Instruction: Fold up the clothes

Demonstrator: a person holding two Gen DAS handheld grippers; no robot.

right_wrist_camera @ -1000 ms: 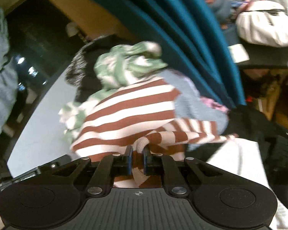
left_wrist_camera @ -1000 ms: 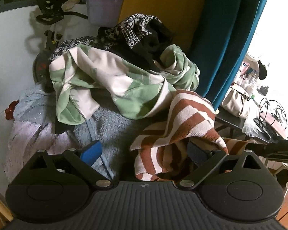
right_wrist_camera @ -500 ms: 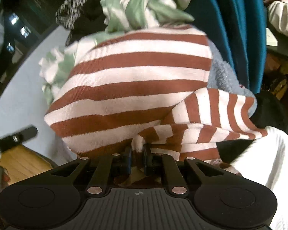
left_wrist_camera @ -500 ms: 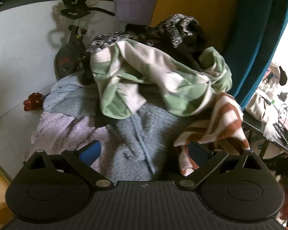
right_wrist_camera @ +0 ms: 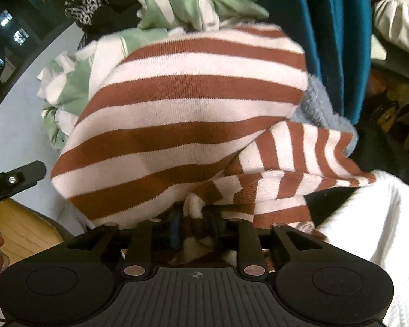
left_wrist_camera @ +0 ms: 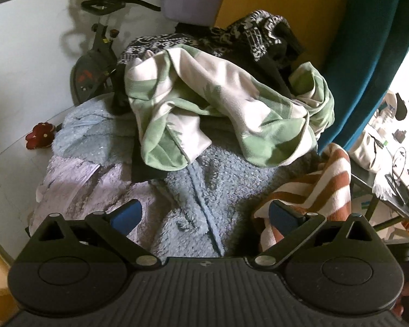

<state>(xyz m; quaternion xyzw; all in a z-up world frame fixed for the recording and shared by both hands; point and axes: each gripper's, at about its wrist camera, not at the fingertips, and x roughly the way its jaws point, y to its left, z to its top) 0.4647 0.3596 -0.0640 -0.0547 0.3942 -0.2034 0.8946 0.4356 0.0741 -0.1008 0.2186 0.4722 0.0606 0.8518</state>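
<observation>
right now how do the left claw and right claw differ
The left claw is open, its blue pads wide apart over a fuzzy blue garment, gripping nothing. The right claw is shut on a bunched fold of the striped sweater, which drapes ahead of it. Both are black with blue pads.

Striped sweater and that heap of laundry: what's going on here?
A person with a gripper in each hand is sorting a clothes pile. The right gripper is shut on a fold of the striped sweater, which bunches in front of its camera. The left gripper is open above a blue fleece, holding nothing. A green garment lies crumpled behind. No folding is visible yet.
</observation>
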